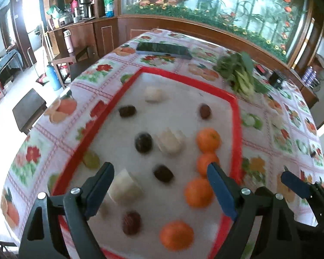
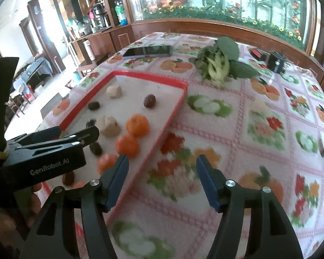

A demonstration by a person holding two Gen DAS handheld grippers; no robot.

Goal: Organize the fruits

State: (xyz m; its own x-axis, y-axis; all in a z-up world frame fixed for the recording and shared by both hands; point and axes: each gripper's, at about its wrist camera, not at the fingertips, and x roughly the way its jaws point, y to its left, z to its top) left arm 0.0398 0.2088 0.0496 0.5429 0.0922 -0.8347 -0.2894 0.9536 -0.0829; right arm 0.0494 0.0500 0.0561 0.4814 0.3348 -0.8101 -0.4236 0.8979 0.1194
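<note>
- A shallow white tray with a red rim (image 1: 234,116) lies on a table spread with a fruit-and-flower patterned cloth (image 1: 276,151); it holds all the fruit in view.
- Along the tray's right side four round orange mandarins (image 1: 207,140) sit in a row from far to near, the two middle ones close together.
- Five dark brown wrinkled dates (image 1: 143,142) are scattered over the tray's middle and left, apart from one another.
- Three pale cream peeled chunks (image 1: 170,143) lie among the dates, one at the far end, one mid-tray, one near the left finger.
- A yellow-green grape (image 1: 90,159) rests against the tray's left rim.
- The left gripper (image 1: 159,190) hovers over the near part of the tray, blue-padded jaws spread wide, gripping nothing.
- The right gripper (image 2: 162,181) hangs above the cloth just right of the tray, jaws likewise wide apart and empty.
- Beyond the tray lie a dark flat smartphone (image 2: 148,51) and a bunch of leafy green vegetables (image 2: 219,63), both on the cloth outside the tray.
</note>
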